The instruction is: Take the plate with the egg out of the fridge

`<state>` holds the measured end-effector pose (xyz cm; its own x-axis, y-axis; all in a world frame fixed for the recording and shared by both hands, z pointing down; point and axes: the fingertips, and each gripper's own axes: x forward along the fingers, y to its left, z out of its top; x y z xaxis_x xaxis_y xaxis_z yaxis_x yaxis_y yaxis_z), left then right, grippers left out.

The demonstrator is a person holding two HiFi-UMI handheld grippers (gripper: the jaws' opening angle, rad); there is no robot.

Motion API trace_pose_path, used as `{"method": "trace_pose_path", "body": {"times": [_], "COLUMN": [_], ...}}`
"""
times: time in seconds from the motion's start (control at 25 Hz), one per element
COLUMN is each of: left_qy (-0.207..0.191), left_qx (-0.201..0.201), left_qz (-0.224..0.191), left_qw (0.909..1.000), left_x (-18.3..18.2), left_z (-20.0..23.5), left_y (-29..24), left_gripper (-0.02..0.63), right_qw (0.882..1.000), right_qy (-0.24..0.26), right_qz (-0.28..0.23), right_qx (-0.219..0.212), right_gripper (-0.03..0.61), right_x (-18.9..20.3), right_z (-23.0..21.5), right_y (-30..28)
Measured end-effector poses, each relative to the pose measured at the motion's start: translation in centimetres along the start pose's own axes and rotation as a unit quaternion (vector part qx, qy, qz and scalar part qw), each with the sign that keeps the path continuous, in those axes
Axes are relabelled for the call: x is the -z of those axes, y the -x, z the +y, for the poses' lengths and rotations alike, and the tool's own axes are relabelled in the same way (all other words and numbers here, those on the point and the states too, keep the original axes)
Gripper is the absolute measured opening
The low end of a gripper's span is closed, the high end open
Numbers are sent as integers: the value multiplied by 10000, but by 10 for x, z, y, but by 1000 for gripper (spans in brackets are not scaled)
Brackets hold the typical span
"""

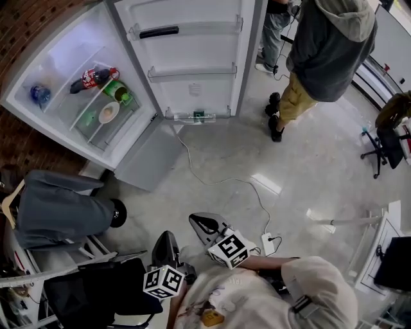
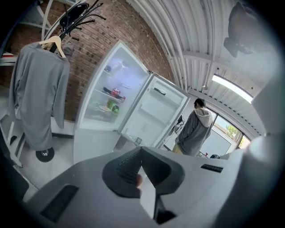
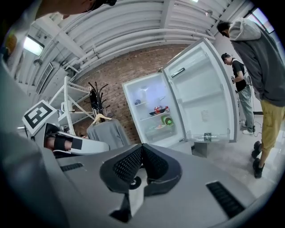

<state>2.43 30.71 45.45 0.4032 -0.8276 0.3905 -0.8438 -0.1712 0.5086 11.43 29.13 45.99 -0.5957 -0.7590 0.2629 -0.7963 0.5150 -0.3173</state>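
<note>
The tall white fridge (image 1: 144, 158) stands with its smooth door (image 1: 192, 90) swung wide against a rough red-brick wall (image 1: 24, 19). The door carries three clear rails.

On a glass shelf low in the lit compartment sits the one small round white plate with a pale egg (image 1: 108, 114) on it, far from both claws and touched by neither. One shelf up lie a dark cola bottle with a red label (image 1: 95, 78) and, just beside it, a round green container (image 1: 119, 92). A blue object (image 1: 40, 95) sits on the top shelf.

The left claw (image 2: 141, 153) is clenched, its two dark ribbed pads meeting at the tips with nothing between them. The right claw (image 3: 142, 151) is likewise pressed shut and empty. Both are held low over the glossy pale floor (image 1: 308, 167), each with one marker cube.

A thin white cable (image 1: 212, 180) snakes across the floor. A grey cloth garment on a wooden hanger (image 1: 54, 209) hangs at the left, and a person in a grey hoodie and mustard shorts (image 1: 327, 51) stands beside the door.
</note>
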Motion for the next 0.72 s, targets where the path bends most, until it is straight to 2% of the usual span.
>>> {"method": "trace_pose_path", "body": {"times": [0.16, 0.32, 0.48, 0.6, 0.72], "left_qy": [108, 155, 161, 186, 208], "left_qx": [-169, -134, 167, 485, 648], "left_qz": [28, 135, 270, 293, 282], "left_qw": [9998, 9997, 9994, 9982, 9973], "left_x": [-7, -9, -16, -36, -59], "left_z": [10, 19, 23, 32, 45], "left_y": [-4, -19, -46, -72, -98], "left_gripper": [9, 9, 9, 9, 9], "right_qw": [9998, 9998, 9995, 9982, 9976], "right_qy": [-92, -133, -138, -72, 65], "right_qz": [108, 116, 104, 70, 56], "right_qx": [-128, -99, 282, 585, 692], "right_gripper": [6, 6, 6, 6, 6], "right_x": [-2, -3, -8, -19, -38], "right_z": [0, -3, -24, -34, -43], "right_y": [-14, -28, -42, -63, -92]}}
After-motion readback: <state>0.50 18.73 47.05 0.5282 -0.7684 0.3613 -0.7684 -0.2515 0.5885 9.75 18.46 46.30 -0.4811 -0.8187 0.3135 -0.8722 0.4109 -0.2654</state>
